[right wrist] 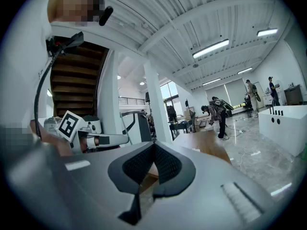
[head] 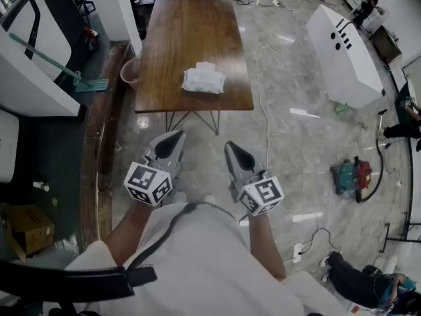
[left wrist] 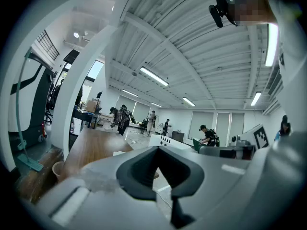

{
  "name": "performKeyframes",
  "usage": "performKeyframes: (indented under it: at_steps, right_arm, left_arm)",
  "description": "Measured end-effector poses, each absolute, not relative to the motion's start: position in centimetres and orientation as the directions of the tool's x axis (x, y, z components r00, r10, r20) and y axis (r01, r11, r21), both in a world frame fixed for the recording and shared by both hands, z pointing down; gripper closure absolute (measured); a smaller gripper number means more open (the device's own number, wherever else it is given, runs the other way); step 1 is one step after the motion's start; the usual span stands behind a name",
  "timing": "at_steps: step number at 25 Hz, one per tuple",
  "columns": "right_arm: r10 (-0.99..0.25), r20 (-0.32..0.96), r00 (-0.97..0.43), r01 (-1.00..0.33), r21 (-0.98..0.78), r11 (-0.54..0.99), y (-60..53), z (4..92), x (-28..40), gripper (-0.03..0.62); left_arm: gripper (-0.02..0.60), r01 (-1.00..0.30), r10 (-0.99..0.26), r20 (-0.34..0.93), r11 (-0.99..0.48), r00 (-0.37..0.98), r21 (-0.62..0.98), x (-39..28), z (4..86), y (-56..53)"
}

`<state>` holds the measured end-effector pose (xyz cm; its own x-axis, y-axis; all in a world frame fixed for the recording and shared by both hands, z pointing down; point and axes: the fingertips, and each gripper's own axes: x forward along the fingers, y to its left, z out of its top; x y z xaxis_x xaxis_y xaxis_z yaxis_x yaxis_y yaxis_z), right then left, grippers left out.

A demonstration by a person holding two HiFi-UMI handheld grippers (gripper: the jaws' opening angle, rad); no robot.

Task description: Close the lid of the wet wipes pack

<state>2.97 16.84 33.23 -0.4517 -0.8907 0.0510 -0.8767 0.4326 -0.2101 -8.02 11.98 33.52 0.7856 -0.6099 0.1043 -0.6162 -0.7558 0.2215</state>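
Observation:
The white wet wipes pack (head: 204,80) lies near the front edge of a brown wooden table (head: 171,45); a small white flap seems to be raised at its far end. In the left gripper view the pack (left wrist: 118,153) is a small white patch on the table. Both grippers are held close to the person's body, well short of the table. My left gripper (head: 172,139) (left wrist: 156,148) has its jaws together with nothing between them. My right gripper (head: 235,151) (right wrist: 154,144) is shut and empty too. Both point level toward the table.
A pink bucket (head: 129,73) stands at the table's left side beside a raised wooden step (head: 99,143). A long white box (head: 345,51), a green and red machine (head: 352,174) and cables lie on the grey floor to the right. Several people stand far behind the table.

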Motion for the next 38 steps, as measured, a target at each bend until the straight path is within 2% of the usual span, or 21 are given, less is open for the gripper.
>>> performKeyframes:
  at_steps: [38]
  right_arm:
    - [-0.925, 0.098, -0.368, -0.905, -0.265, 0.332, 18.0, 35.1, -3.9, 0.585]
  left_arm:
    - [0.578, -0.581, -0.573, 0.115, -0.769, 0.811, 0.267, -17.6, 36.2, 12.2]
